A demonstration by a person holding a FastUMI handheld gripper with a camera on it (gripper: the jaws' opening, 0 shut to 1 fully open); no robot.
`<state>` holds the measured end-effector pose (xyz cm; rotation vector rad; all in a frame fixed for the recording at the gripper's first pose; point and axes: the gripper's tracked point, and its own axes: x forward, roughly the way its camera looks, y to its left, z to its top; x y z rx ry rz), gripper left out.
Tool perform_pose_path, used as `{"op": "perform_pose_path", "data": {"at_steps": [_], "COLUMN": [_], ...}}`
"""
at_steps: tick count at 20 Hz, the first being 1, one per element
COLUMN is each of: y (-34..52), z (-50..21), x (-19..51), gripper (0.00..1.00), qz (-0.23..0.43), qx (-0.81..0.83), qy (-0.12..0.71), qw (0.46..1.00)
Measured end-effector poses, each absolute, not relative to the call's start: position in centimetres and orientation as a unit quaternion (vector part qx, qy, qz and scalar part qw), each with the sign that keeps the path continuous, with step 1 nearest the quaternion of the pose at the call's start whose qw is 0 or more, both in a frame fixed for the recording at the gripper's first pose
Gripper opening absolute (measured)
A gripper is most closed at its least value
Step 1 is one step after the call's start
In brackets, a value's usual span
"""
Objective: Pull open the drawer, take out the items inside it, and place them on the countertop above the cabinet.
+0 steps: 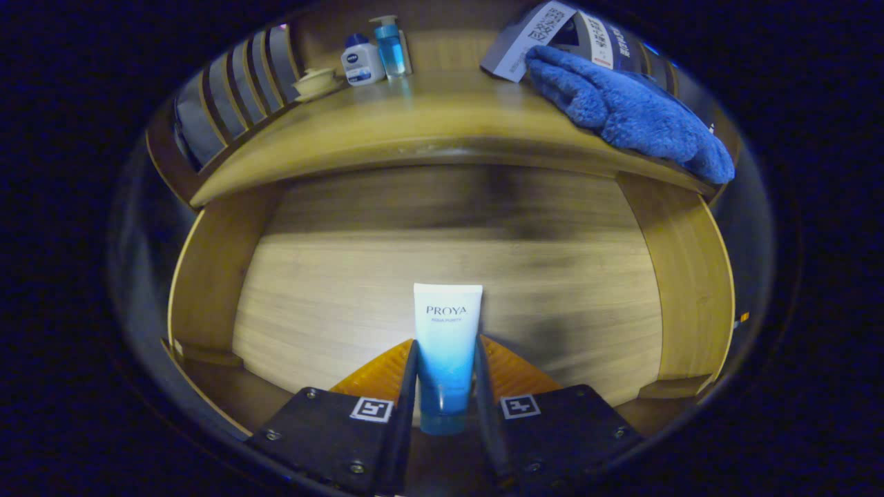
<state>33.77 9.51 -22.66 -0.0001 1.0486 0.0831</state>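
I look down into the open wooden drawer (442,276). A white-to-blue cosmetic tube (446,338) stands between my two fingers, crimped end pointing away from me and cap end near the finger bases. My gripper (445,348) is shut on the tube, with both fingers (409,376) pressing its sides. The tube is over the drawer's floor; whether it touches the floor is hidden. Beyond and above the drawer runs the countertop (414,117) of the cabinet.
On the countertop, a blue towel (621,110) hangs over the right front edge, with a printed box (552,34) behind it. At the back left stand a white bottle (362,61), a blue pump bottle (391,47) and a small cream dish (316,81). Drawer side walls (690,276) rise on both sides.
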Motion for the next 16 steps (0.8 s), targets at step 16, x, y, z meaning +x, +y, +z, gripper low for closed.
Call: {"op": "perform_pose_path", "data": {"at_steps": [16], "y": [13.2], "z": [-10.7], "x": [44.8], "gripper": [0.42], "qz": [0.049], "qx": [0.066], "qy": [0.281], "qw": [0.956]}}
